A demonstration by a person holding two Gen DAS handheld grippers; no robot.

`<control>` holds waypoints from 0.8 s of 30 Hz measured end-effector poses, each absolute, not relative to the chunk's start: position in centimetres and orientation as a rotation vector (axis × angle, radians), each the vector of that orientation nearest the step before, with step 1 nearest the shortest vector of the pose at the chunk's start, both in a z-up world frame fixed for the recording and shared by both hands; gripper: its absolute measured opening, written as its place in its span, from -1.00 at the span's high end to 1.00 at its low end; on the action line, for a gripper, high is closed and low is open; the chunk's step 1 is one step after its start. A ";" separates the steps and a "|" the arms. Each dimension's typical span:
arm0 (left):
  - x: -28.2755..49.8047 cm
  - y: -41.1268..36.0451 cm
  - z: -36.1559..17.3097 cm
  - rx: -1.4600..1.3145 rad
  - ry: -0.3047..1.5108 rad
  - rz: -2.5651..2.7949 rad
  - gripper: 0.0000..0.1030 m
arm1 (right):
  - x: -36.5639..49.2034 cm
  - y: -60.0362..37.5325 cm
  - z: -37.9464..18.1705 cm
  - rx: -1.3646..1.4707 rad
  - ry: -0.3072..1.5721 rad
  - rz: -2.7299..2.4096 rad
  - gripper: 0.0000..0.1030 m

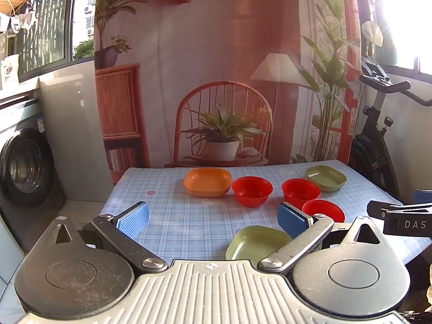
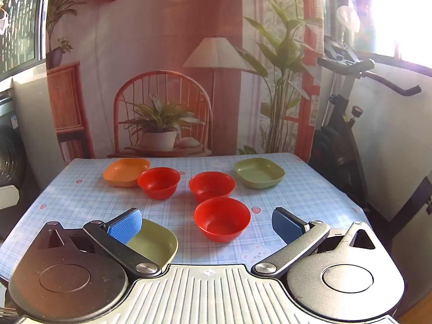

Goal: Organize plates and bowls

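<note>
On the blue checked table point(image 1: 167, 216) stand an orange plate point(image 1: 207, 182), three red bowls, far left point(image 1: 251, 191), middle point(image 1: 300, 191) and near point(image 1: 324, 210), a far green plate point(image 1: 326, 177) and a near green plate point(image 1: 253, 243). My left gripper point(image 1: 213, 220) is open and empty above the near edge, its right finger beside the near green plate. In the right wrist view my right gripper point(image 2: 206, 224) is open and empty; the near red bowl point(image 2: 222, 218) sits between its fingers, the near green plate point(image 2: 154, 243) behind the left finger.
A washing machine point(image 1: 24, 167) stands left of the table. An exercise bike point(image 2: 348, 124) stands at the right. A printed backdrop point(image 1: 216, 67) hangs behind the far edge. The right gripper's body point(image 1: 399, 216) shows at the left wrist view's right edge.
</note>
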State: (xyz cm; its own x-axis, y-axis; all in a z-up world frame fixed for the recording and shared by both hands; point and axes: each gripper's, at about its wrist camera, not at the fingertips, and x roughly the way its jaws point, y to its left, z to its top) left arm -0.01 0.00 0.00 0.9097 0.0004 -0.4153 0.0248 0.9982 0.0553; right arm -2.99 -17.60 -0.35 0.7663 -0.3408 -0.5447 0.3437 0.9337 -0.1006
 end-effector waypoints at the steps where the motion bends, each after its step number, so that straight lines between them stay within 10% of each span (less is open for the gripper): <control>1: 0.0 0.0 0.0 0.057 0.434 -0.014 -0.98 | -3.0 -17.6 -0.3 0.005 0.591 -0.372 -0.99; 24: 0.0 0.0 0.0 0.058 0.432 -0.013 -0.98 | -3.0 -17.5 -0.4 0.002 0.589 -0.372 -0.99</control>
